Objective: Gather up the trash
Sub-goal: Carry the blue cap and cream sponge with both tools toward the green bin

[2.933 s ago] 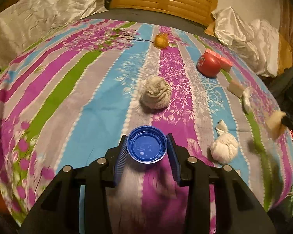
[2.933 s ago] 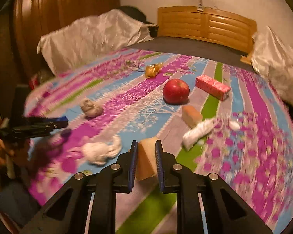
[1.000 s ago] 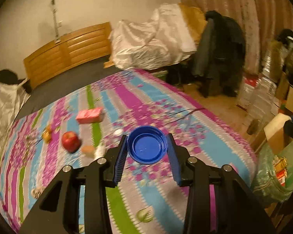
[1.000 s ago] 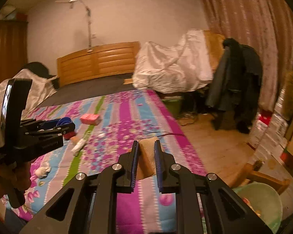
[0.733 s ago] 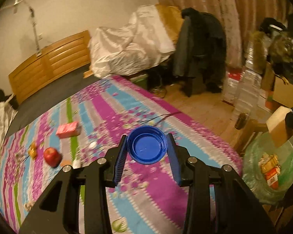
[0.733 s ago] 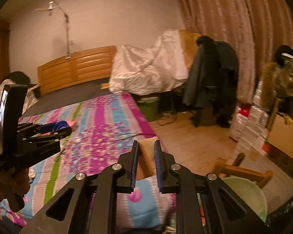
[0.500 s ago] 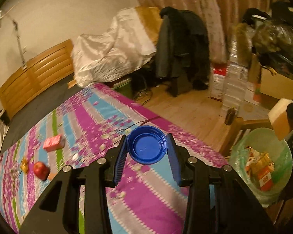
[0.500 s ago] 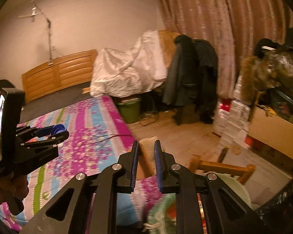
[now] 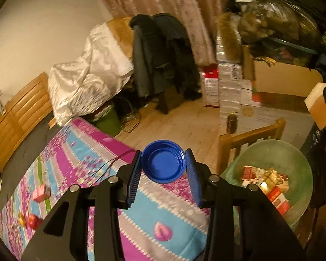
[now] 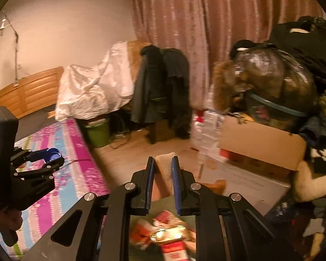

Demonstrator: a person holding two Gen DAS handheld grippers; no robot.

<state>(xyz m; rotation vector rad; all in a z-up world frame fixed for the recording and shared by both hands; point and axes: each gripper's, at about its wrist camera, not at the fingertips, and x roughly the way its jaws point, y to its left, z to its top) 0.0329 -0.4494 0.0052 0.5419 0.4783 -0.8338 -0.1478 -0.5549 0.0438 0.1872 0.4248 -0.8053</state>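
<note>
Two tongs are loaded: the left tongs [image 9: 164, 162], at lower centre of the left wrist view, are clamped on a blue bottle cap [image 9: 163, 161] whose open side faces the camera, and the right tongs [image 10: 163, 169], at lower centre of the right wrist view, are pressed together on a tan sponge-like block [image 10: 166, 169]. In the left view the cap hangs over the foot edge of the bed [image 9: 141, 206], whose striped purple, blue and grey cover runs from lower left to lower centre and ends just left of a green-lined trash bin [image 9: 297, 167] at lower right. Its round rim stands open and wide, with red and white cartons [image 9: 269, 184] lying in the bottom; a wooden chair frame [image 9: 250, 134] touches the rim along its upper left. The right view looks almost straight down onto those cartons at bottom centre, the block held above them. Bare wooden floor [image 9: 180, 126] lies open between bed and boxes through mid-frame, narrowed at right by stacked white packs [image 9: 230, 91] and a cardboard box [image 9: 286, 80]. On the bed at far lower left sit a pink carton [image 9: 41, 193] and a red apple [image 9: 32, 221], well apart from both tongs. Printing on the cartons and stacked packs is too blurred to read.
</note>
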